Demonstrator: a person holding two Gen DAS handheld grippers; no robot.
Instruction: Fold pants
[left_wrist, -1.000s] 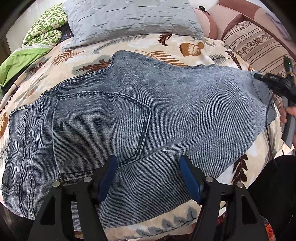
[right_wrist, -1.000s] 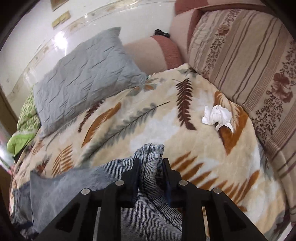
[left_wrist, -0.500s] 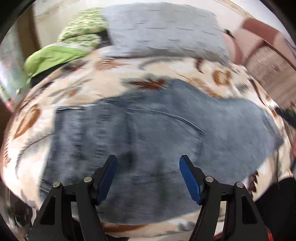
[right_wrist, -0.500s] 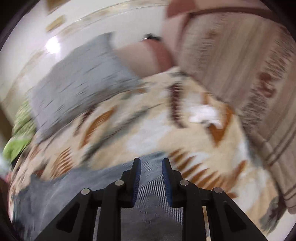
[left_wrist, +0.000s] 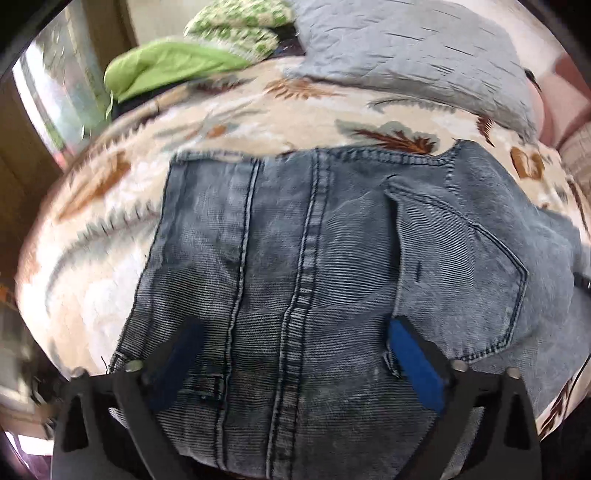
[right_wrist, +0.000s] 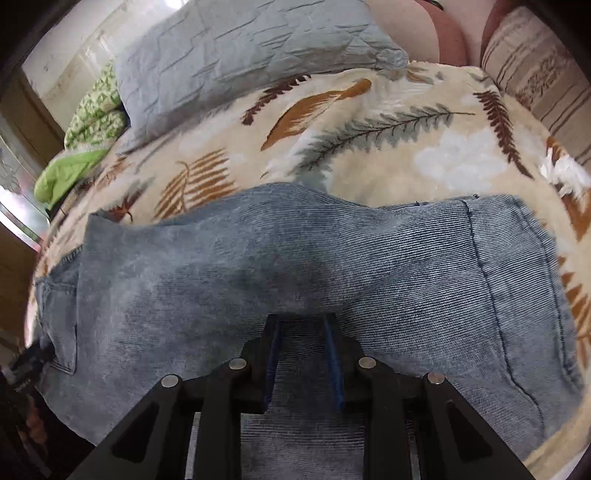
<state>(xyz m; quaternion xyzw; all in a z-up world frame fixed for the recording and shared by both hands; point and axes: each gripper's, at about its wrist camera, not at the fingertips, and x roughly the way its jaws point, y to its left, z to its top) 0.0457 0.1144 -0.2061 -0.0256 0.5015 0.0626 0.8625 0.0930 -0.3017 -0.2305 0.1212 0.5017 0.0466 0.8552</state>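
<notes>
So a pair of washed-blue denim pants (left_wrist: 332, 266) is laid out flat across the bed (left_wrist: 92, 258), which is covered by a cream blanket with a fern and leaf print. In the left wrist view the waistband end is seen close up: the back seam runs down the middle and a back pocket (left_wrist: 458, 280) is stitched on to the right of it. The left gripper (left_wrist: 291, 354) is held just over the waistband at the near edge of the bed, its blue-padded fingers (left_wrist: 417, 369) spread wide, nothing caught between them. Whether the pads are actually touching the denim can't be told.

In the right wrist view the leg part of the pants (right_wrist: 295, 273) is stretched left to right over the blanket, hem end toward the bed's right edge. The right gripper (right_wrist: 301, 332) is parked at the near edge of the leg with its fingers (right_wrist: 334, 365) drawn in to a narrow gap. Denim is seen in that gap, but a real pinch can't be confirmed.

At the far edge of the bed a grey quilted pillow (right_wrist: 240, 55) is propped, with a green patterned quilt (right_wrist: 96, 114) bunched at the far-left corner. A crumpled white tissue (right_wrist: 563, 173) is left by the right edge, beside a striped cushion (right_wrist: 535, 70).
</notes>
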